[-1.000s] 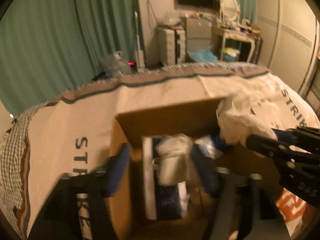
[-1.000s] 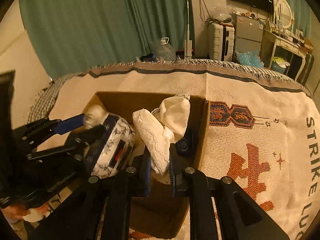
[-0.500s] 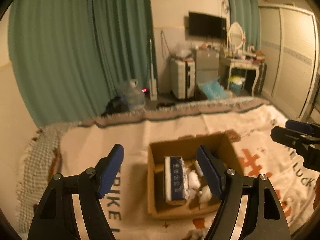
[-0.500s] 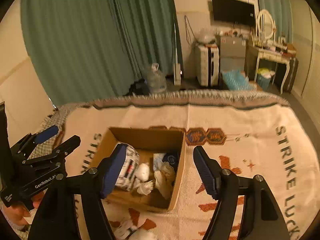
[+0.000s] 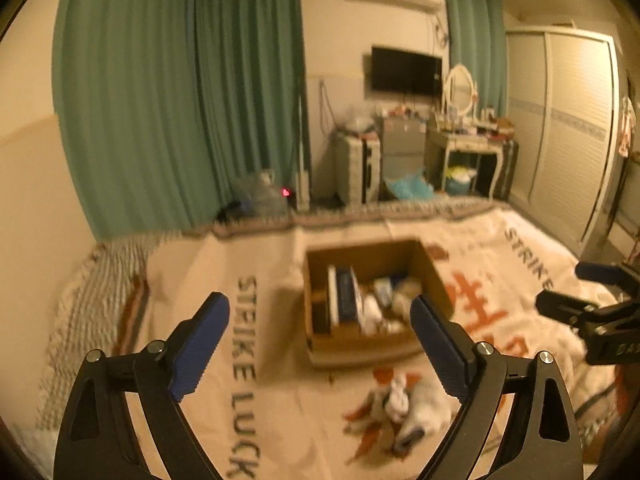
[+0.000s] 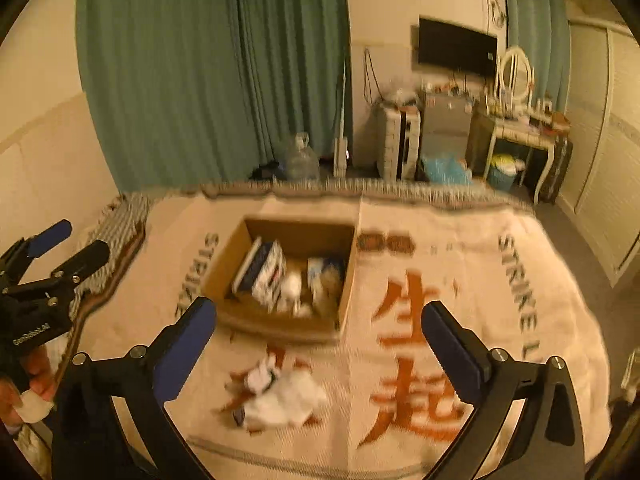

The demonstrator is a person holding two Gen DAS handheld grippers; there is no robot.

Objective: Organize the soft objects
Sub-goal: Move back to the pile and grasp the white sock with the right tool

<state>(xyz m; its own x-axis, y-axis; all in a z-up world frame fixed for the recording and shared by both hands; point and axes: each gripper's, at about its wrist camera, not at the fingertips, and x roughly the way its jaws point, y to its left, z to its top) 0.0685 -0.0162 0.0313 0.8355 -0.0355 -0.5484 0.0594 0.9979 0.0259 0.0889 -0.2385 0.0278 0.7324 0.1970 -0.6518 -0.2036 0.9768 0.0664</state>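
A brown cardboard box (image 5: pixel 320 344) sits on a printed cream blanket; it also shows in the right wrist view (image 6: pixel 224 268). Inside lie a floral packet (image 6: pixel 266 270) and white soft items (image 6: pixel 292 284). A pile of white cloths (image 5: pixel 404 406) lies on the blanket in front of the box, also in the right wrist view (image 6: pixel 284 398). My left gripper (image 5: pixel 320 346) is open and empty, high above and behind the box. My right gripper (image 6: pixel 320 350) is open and empty, likewise raised. Each gripper shows at the edge of the other's view.
The blanket (image 6: pixel 500 300) with orange characters and "STRIKE LUCK" lettering covers the bed. Beyond are green curtains (image 5: pixel 180 100), a suitcase (image 5: pixel 356 168), a dressing table (image 5: pixel 468 148), a wall TV (image 6: pixel 456 50) and wardrobe doors (image 5: pixel 568 132).
Both grippers let go of their soft items into the box, opened wide and pulled up and back from it. The cloth pile in front of the box came into view.
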